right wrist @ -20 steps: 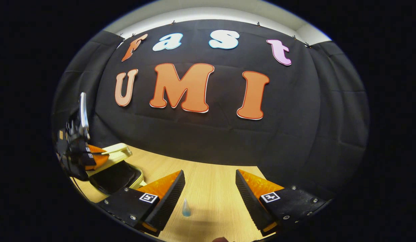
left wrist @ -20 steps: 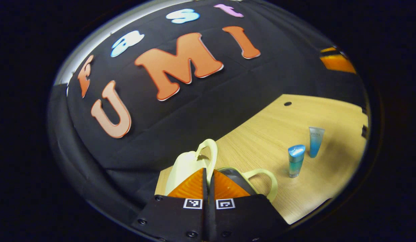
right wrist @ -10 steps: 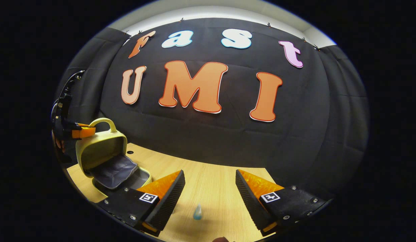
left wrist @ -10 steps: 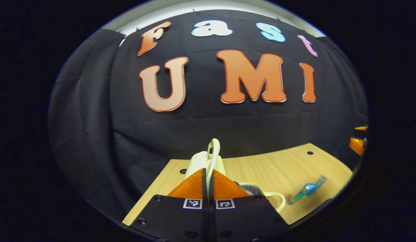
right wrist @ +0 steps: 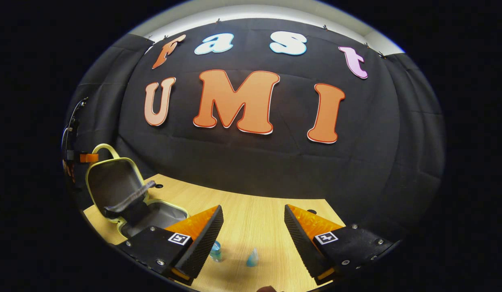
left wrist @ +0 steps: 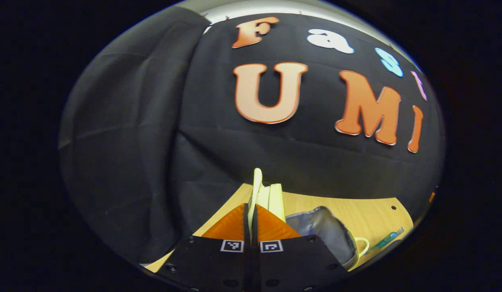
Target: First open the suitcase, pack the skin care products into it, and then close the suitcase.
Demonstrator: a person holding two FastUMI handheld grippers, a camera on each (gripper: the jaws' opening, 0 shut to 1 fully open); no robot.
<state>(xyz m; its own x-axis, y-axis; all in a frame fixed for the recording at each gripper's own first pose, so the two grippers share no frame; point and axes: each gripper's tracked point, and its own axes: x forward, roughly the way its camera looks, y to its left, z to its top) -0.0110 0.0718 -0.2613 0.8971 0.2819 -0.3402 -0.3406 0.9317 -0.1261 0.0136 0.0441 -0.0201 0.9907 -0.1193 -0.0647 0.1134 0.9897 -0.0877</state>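
The left gripper (left wrist: 251, 211), clamped on the handle (left wrist: 257, 188), has swung the suitcase (right wrist: 125, 194) lid upright; right gripper (right wrist: 253, 227) gapes above the bottles (right wrist: 253, 257), packing next.

— How did the left claw (left wrist: 251, 211) stand?

— Its two orange, ridged fingers (left wrist: 233, 224) were pressed together with only a thin slit between them, pinching the pale yellow handle loop (left wrist: 256, 190) that rose from their tips. In the right gripper view it sat far off at the left edge, held high.

— And the right claw (right wrist: 253, 221)?

— Spread wide, its orange fingers (right wrist: 200, 225) well apart with nothing gripped between them, tilted down toward the light wooden tabletop (right wrist: 251, 217).
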